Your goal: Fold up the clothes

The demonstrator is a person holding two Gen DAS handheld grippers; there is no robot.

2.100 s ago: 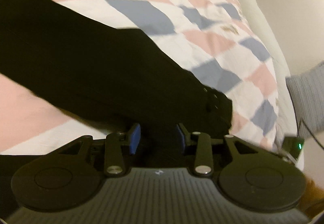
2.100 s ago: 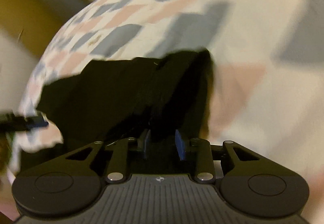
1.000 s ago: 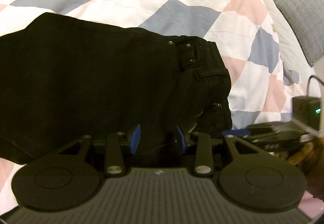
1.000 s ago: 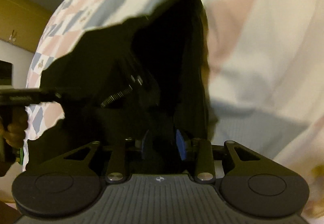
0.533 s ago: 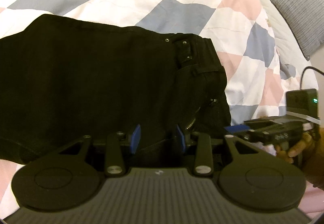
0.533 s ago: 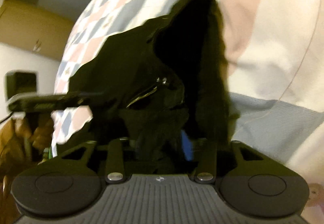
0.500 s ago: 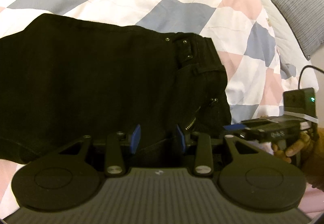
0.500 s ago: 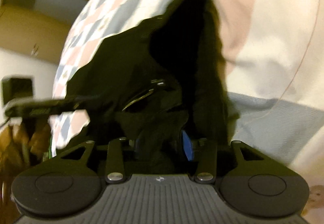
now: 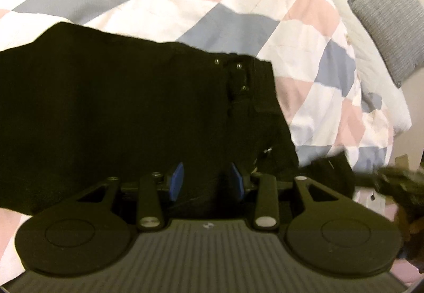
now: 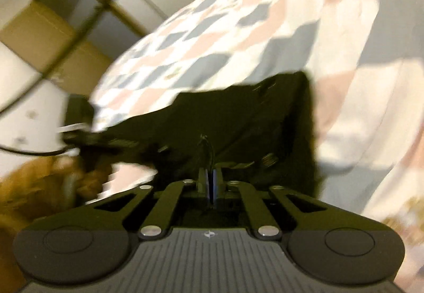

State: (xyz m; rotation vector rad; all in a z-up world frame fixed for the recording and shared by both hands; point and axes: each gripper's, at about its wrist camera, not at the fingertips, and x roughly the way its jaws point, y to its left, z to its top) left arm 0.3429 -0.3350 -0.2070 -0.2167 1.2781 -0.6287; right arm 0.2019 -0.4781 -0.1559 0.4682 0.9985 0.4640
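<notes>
From my left wrist camera, my left claw (image 9: 206,181) stands released, its blue pads (image 9: 177,178) apart, with dark cloth lying between and beneath them; whether either pad touches the cloth I cannot tell. The black trousers (image 9: 127,118) lie spread on the bed, filling the space ahead of this claw and out to its left. Their waistband end, with small metal rivets (image 9: 239,66) and a zip, sits just ahead and to the right of the pads. Beyond the trousers stretches the quilt (image 9: 217,1), a diamond pattern of pink, blue-grey and white. A grey cushion (image 9: 389,25) rests far ahead at the right, off the quilt's edge. Low at the right, a dark blurred shape is too smeared to name.

From my right wrist camera, which is blurred by motion, my right claw (image 10: 211,181) is clenched, pads pressed nearly together; a thin dark strand rises just ahead of them, but whether anything is pinched I cannot tell. The trousers (image 10: 238,120) lie bunched directly ahead of this claw on the quilt (image 10: 344,41). To the left, my left claw (image 10: 87,139) shows as a dark blur with a hand (image 10: 90,181) below it.
</notes>
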